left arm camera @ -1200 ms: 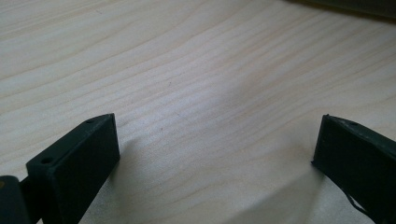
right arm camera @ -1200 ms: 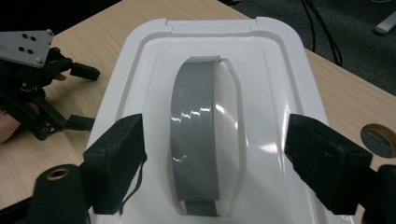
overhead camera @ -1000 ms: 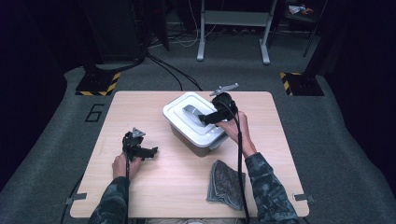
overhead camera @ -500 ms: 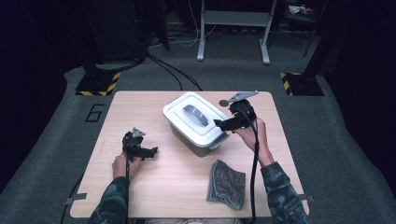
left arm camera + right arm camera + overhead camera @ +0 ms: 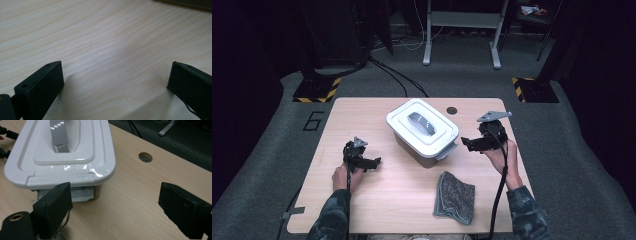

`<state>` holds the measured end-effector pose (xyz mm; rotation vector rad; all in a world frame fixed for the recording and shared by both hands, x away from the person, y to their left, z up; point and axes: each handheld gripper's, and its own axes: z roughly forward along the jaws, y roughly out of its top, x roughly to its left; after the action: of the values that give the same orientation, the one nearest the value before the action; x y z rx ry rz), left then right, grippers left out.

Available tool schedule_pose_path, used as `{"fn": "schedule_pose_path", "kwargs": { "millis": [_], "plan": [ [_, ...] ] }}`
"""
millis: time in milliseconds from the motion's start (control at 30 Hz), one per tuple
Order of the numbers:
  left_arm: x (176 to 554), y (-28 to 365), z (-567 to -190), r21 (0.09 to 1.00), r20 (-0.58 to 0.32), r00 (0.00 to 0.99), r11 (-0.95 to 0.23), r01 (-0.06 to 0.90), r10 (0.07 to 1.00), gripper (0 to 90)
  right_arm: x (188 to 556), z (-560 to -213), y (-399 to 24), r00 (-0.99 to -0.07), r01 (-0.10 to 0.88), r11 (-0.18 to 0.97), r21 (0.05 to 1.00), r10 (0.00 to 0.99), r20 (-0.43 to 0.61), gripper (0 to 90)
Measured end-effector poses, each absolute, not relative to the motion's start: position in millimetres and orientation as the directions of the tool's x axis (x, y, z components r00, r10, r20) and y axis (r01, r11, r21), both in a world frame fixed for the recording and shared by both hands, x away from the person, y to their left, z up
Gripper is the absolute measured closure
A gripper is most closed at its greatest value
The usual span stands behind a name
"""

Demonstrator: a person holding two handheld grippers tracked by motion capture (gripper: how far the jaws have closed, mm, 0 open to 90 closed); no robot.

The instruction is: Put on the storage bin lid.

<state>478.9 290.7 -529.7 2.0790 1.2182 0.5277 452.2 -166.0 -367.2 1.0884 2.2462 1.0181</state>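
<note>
Gaping empty, both grippers, left [image 5: 374, 162] and right [image 5: 464, 143]; box [image 5: 422, 131] contents hidden under its lid [image 5: 423, 126].

The high view looks forward and down from above my side of the pale rectangular wooden table [image 5: 377, 200], far enough off to take in the whole top and the grey floor around it. The left gripper view rides my left gripper [image 5: 115, 82], very close to the tabletop, facing down along my wide-set jaws at bare wood grain between them. The right gripper view rides my right gripper [image 5: 115, 207], near and low, facing across the table; beyond my left-hand jaw stands the white lidded rectangular plastic box with grey handle [image 5: 62, 157]. That box [image 5: 422, 130] and the small round cable hole in the tabletop [image 5: 145, 157] are shared with the high view [image 5: 452, 110].
</note>
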Motion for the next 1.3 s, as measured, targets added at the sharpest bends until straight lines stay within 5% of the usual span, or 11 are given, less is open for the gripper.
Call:
{"fn": "schedule_pose_path", "kwargs": {
  "millis": [900, 1300],
  "plan": [
    [479, 291, -530, 0.713, 0.012, 0.485, -0.347, 0.609, 0.874, 0.0, 419, -495, -219, -0.464, 0.64, 0.337, 0.691, 0.886, -0.002, 10.1],
    [479, 291, -530, 0.714, 0.011, 0.483, -0.345, 0.609, 0.875, 0.0, 404, -528, -230, -0.428, 0.628, 0.294, 0.72, 0.904, 0.004, 6.4]
  ]
}}
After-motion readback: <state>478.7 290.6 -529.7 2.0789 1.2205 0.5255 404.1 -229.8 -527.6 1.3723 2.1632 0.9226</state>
